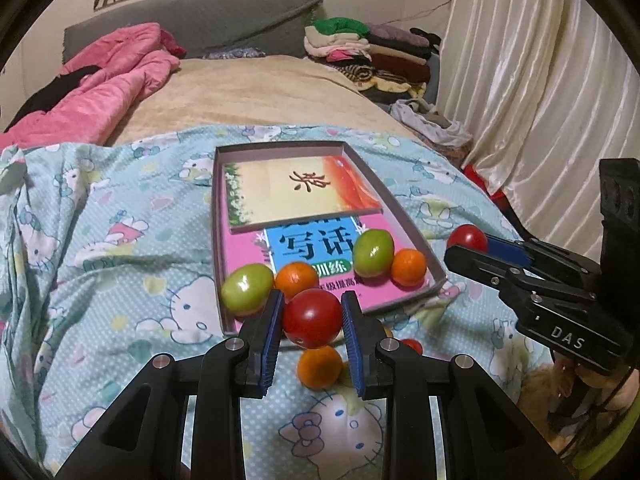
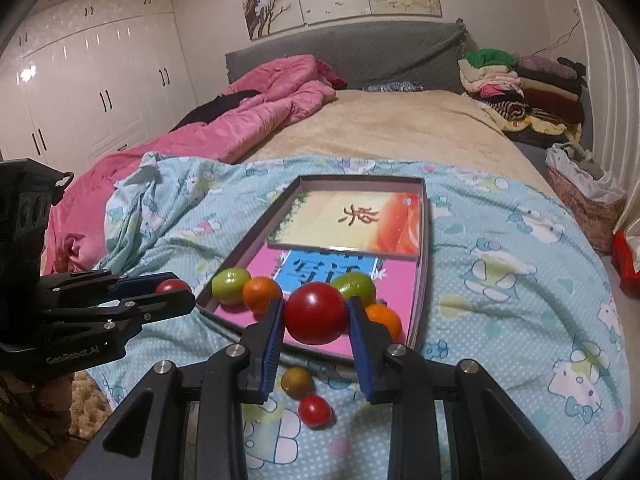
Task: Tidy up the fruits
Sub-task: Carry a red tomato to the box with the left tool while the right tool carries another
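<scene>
My left gripper [image 1: 313,316] is shut on a red tomato [image 1: 313,318], held just above the near edge of a shallow cardboard box [image 1: 400,208]. My right gripper [image 2: 316,314] is shut on another red tomato [image 2: 316,312] over the same box [image 2: 424,280]. Each gripper also shows in the other's view, the right one [image 1: 466,246] and the left one [image 2: 176,292]. Two green fruits [image 1: 247,289] [image 1: 374,253] and two oranges [image 1: 297,280] [image 1: 408,267] lie at the box's near end. Loose on the blanket are an orange [image 1: 320,366], a dull green fruit [image 2: 297,381] and a small red tomato [image 2: 315,410].
Two books [image 1: 296,188] line the box floor. The box rests on a light blue cartoon-print blanket [image 1: 120,260] spread on a bed. A pink quilt [image 2: 240,120] lies at the back left, folded clothes [image 2: 520,80] are piled at the back right, and a lined basket [image 2: 580,192] stands beside the bed.
</scene>
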A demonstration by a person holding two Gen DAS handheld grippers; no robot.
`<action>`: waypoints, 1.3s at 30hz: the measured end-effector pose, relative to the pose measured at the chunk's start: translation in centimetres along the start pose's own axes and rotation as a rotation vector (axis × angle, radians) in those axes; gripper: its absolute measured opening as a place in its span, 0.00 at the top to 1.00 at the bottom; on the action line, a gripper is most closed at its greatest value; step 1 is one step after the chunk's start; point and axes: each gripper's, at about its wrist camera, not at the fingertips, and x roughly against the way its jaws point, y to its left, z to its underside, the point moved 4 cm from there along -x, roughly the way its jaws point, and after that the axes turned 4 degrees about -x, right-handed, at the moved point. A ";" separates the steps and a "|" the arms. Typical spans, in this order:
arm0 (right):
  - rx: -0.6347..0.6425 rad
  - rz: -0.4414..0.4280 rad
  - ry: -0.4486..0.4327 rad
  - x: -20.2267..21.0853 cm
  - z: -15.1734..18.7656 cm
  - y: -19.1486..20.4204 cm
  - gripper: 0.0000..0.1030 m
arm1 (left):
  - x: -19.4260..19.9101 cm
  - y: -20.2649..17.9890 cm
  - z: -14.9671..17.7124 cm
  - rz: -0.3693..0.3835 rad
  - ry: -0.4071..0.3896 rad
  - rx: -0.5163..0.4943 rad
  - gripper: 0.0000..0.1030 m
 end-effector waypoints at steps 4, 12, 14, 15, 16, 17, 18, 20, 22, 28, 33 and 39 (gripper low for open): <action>0.004 -0.004 -0.020 0.3 -0.4 0.1 0.69 | 0.0 0.3 -0.7 -0.003 -0.012 0.005 0.71; 0.006 0.009 -0.028 -0.2 -1.0 0.1 0.69 | -1.3 0.5 -1.1 -0.012 0.006 -0.005 0.71; 0.002 0.014 -0.031 -0.3 -1.3 -0.1 0.69 | -1.9 0.4 -0.9 -0.016 0.018 -0.012 0.71; 0.000 0.013 -0.030 -0.4 -1.4 -0.1 0.69 | -2.0 0.4 -0.9 -0.017 0.022 -0.015 0.71; 0.000 0.014 -0.028 -0.5 -1.4 -0.2 0.69 | -2.2 0.3 -0.8 -0.017 0.028 -0.015 0.71; 0.000 0.017 -0.028 -0.6 -1.4 -0.3 0.69 | -2.4 0.3 -0.7 -0.014 0.032 -0.015 0.71; 0.001 0.017 -0.025 -0.8 -1.5 -0.3 0.69 | -2.6 0.3 -0.7 -0.014 0.035 -0.017 0.71; 0.001 0.021 -0.023 -1.0 -1.6 -0.4 0.69 | -2.8 0.3 -0.7 -0.017 0.039 -0.019 0.71; 0.002 0.022 -0.021 -1.2 -1.7 -0.4 0.69 | -3.1 0.3 -0.7 -0.018 0.042 -0.018 0.71; 0.006 0.023 -0.023 -1.8 -2.2 -0.3 0.69 | -3.9 0.3 -0.7 -0.019 0.055 -0.020 0.71; 0.001 0.015 -0.012 -2.5 -2.0 -0.3 0.69 | -4.4 0.4 -0.4 -0.022 0.068 -0.022 0.71; 0.009 0.023 -0.004 -3.1 -1.7 -0.2 0.69 | -5.0 0.6 -0.2 -0.024 0.080 -0.016 0.71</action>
